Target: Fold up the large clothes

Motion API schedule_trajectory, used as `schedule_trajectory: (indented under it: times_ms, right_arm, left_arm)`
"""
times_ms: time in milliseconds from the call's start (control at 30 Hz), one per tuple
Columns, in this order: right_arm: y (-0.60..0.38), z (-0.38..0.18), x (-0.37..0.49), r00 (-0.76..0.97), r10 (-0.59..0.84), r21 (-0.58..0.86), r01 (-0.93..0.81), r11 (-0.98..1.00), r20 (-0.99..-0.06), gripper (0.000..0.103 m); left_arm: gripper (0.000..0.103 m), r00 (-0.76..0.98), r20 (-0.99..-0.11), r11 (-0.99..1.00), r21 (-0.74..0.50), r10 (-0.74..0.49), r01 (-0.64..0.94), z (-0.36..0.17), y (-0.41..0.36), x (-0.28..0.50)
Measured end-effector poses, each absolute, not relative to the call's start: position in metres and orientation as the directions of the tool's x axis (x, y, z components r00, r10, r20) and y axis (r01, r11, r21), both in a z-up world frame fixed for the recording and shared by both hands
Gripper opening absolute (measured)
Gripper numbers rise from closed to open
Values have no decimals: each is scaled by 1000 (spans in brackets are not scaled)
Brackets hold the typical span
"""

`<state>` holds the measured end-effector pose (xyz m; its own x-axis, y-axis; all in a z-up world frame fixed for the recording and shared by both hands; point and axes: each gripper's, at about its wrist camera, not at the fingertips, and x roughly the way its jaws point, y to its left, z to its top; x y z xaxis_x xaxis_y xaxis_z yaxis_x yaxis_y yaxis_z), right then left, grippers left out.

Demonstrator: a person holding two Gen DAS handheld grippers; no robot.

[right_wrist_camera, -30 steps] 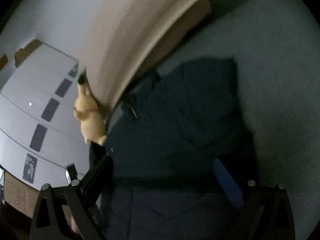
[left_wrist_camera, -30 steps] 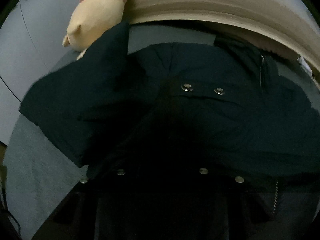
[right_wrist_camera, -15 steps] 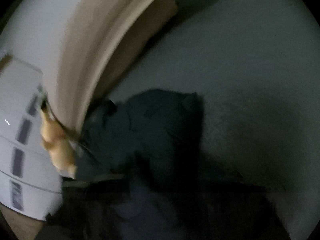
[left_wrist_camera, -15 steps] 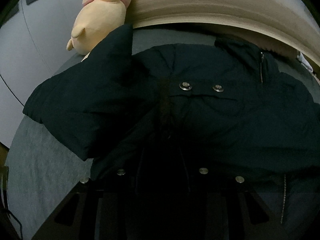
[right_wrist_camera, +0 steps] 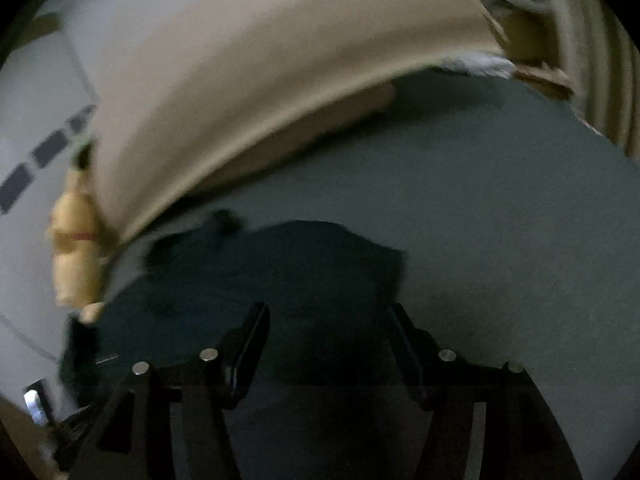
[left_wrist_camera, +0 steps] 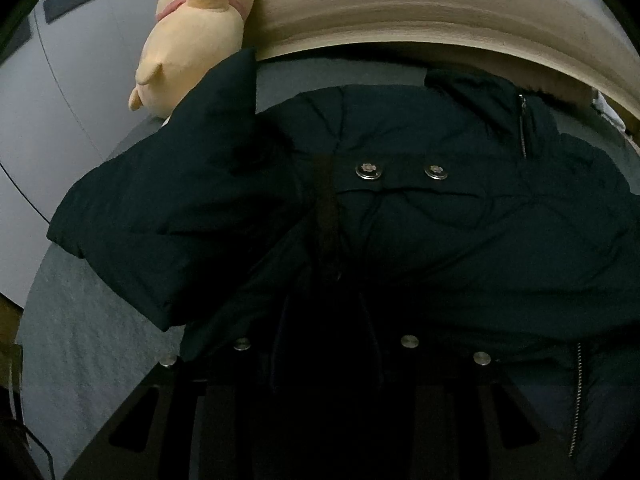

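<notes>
Spread across the grey bed (left_wrist_camera: 88, 340): a dark padded jacket (left_wrist_camera: 400, 240), collar end toward the wooden headboard (left_wrist_camera: 400, 12). Near the collar, two metal snap buttons (left_wrist_camera: 368, 170) on a flap; beside them, to the right, a short zipper (left_wrist_camera: 522, 128). One sleeve (left_wrist_camera: 152, 220) folded across the jacket's left side, cuff near the bed's edge, upper end touching a yellow plush toy (left_wrist_camera: 196, 40). Toy leaning against the headboard at the bed's corner, against a pale wall (left_wrist_camera: 72, 80) with dark rectangles.

Left gripper (left_wrist_camera: 326, 332) pushed in low over the jacket's near hem, buried in shadow and dark fabric. Fingers lost in the dark there, so no telling whether clamped on the cloth or not.

Right gripper (right_wrist_camera: 326, 320) above the jacket's right edge, seen through motion blur. Jaws just now opening, standing well apart, nothing between the fingers (right_wrist_camera: 248, 344), no cloth touching them. Beyond the fingertips, the jacket as a dark mound, then bare grey bed up to the headboard. At the far right end of the headboard, a scrap of white cloth (right_wrist_camera: 480, 62).
</notes>
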<state>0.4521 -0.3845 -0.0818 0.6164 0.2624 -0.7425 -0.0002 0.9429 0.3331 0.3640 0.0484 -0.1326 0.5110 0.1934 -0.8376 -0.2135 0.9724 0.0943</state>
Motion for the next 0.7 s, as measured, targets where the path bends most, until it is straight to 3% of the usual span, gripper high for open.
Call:
schedule_trajectory:
  times_ms: [133,267,300,367,533,700]
  right_arm:
    - [-356,-83,422,585,351,372,-89,924,-732,71]
    - [-356,-150,434,406,308,345,19,938,-860,74]
    - [-355,-152,434,411,316,357,23,934,-855,74]
    - [-354,-134,425,463,310,356,13,934,-830,86]
    - [-346,-82,378,586,348,376,-79,923,-731,99]
    - [-343,-71,306,630,349,345,-134,929,-694,101]
  left_arm:
    - [38,509,-840,973,89,188,-211,-133,50,365]
    - [45,506,-841,973,97,193,-211,-132,50,367]
    - [48,502,-840,971,112,206,-210,-130,50,367]
    - [59,504,-842,976,110,191,-186,-123,53,364]
    - [75,602,-798,990,-81,4,-115,-80,83,322]
    - [86,700,-713,959,-219,-33,-178,-54,159,273]
